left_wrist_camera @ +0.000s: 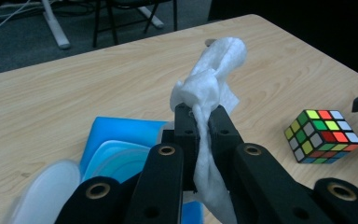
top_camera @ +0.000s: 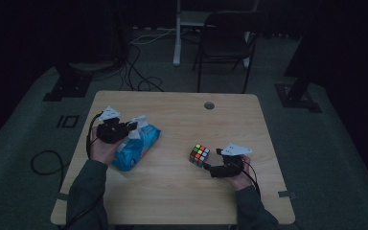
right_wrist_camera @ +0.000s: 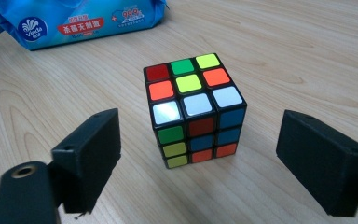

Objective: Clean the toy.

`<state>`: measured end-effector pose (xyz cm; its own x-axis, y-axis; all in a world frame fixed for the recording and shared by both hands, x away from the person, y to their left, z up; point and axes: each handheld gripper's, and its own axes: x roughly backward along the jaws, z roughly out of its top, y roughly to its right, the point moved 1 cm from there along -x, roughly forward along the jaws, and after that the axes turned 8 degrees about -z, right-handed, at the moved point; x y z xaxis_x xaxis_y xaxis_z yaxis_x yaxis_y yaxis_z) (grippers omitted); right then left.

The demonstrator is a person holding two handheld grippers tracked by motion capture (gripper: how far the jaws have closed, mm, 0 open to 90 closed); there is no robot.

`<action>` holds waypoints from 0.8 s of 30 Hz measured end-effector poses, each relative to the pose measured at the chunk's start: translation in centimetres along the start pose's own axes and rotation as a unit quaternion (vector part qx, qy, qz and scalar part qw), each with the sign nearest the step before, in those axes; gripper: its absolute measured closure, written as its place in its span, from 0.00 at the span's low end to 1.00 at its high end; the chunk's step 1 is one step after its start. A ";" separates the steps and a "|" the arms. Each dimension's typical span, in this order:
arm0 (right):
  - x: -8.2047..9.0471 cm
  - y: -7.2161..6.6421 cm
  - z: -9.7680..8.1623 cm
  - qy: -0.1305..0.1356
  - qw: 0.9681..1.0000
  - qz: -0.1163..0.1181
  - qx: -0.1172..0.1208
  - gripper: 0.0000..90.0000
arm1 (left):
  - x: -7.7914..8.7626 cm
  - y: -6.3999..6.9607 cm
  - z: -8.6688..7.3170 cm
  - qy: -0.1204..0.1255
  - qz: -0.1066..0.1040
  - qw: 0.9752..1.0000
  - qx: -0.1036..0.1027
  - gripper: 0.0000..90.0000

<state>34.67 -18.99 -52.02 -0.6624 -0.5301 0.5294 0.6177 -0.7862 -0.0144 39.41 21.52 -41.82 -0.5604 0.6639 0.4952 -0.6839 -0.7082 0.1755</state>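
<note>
Left gripper view shows the left tongs (left_wrist_camera: 200,116) pressed together on a white wet wipe (left_wrist_camera: 214,60), which bunches up beyond the tips and trails back between the arms toward the camera. Just below and to the near side of these tongs lies the blue wipe pack (left_wrist_camera: 121,140), its lid flap open and blurred at the lower edge.

To draw the wipe out well, I judge the pull should go straight up and away from the pack's opening, slow enough that the pack stays on the counter (top_camera: 182,191) and the next sheet does not follow.

The right tongs (right_wrist_camera: 200,154) stand spread wide, pinching nothing, with the puzzle cube (right_wrist_camera: 193,109) just beyond and midway between their pads, resting on the wood untouched.

Hard to make out: whether the wipe's tail is free of the pack, since the tongs' own arms cover the opening. High view is dim, so fine detail there is lost.
</note>
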 end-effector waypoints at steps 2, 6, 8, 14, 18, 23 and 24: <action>-0.2 0.0 0.0 0.001 1.000 0.000 0.006 0.15 | -0.2 0.2 0.0 -0.001 -0.003 1.000 -0.002 0.96; -0.6 -0.1 0.0 0.000 1.000 -0.001 0.012 0.15 | -0.5 0.3 0.0 -0.002 -0.008 1.000 -0.002 0.96; -1.1 -0.3 0.0 -0.004 1.000 -0.002 0.018 0.15 | -0.8 0.5 0.1 -0.003 -0.013 1.000 -0.003 0.96; -2.1 -0.3 0.4 -0.006 0.999 -0.006 0.032 0.15 | -1.3 1.0 0.4 -0.005 -0.022 1.000 -0.007 0.96; -3.1 -0.6 0.2 -0.018 0.998 -0.013 0.050 0.15 | -2.0 1.4 0.6 -0.007 -0.031 0.999 -0.008 0.96; -3.8 -0.7 0.0 -0.015 0.998 -0.018 0.065 0.17 | -2.5 1.7 0.6 -0.009 -0.039 0.999 -0.008 0.96; -3.9 -0.7 0.0 -0.016 0.998 -0.017 0.066 0.18 | -2.6 1.7 0.6 -0.010 -0.040 0.999 -0.010 0.96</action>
<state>36.79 -16.36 -54.03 -0.6718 -0.4921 0.5537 0.6466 -0.7543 0.1141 39.97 18.44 -42.32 -0.4935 0.7133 0.4977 -0.7352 -0.6478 0.1994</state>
